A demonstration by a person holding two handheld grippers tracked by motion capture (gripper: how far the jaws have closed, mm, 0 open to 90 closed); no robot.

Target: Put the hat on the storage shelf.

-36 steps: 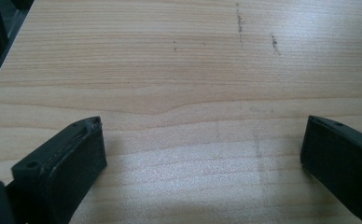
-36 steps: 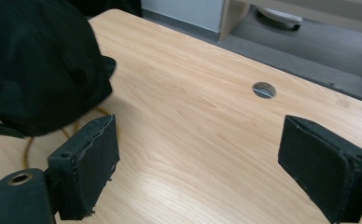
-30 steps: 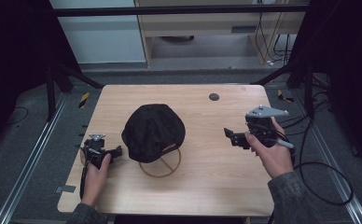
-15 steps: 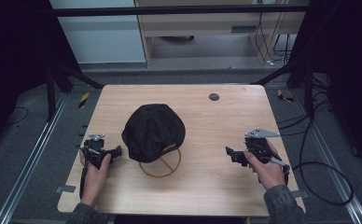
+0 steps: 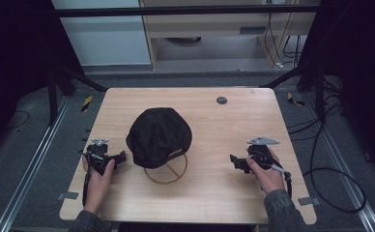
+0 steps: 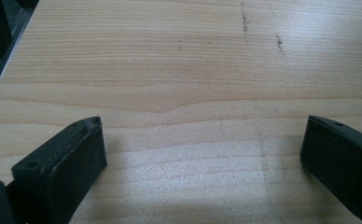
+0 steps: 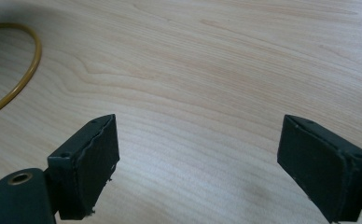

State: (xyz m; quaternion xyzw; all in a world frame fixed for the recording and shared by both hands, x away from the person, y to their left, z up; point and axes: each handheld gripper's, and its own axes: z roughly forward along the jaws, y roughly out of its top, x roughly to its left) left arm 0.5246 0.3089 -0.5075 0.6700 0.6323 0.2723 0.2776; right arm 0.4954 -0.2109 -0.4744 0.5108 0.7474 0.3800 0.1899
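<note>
A: From the high view, where does the black cap [image 5: 159,136] lie?

B: Near the middle of the wooden table [image 5: 253,121], resting partly over a thin yellow-brown ring [image 5: 168,172] that pokes out from under its near edge. The left gripper [image 5: 122,156] sits just beside the cap's left side, apart from it, held low by the left hand [image 5: 98,176]. The right gripper [image 5: 233,161] is well apart on the cap's other side, its jaws pointing toward the cap, gripped by the right hand [image 5: 267,171]. A small dark disc [image 5: 221,100] lies near the far edge.

A: And the left gripper view?

B: The 2 jaws stand wide apart with bare wood grain between them; nothing is held. The cap is out of frame here.

A: The right gripper view?

B: Again 2 jaws spread wide over bare tabletop, clamped on nothing. An arc of the ring [image 7: 25,74] curves in at the upper left, well clear of the near jaw.
</note>
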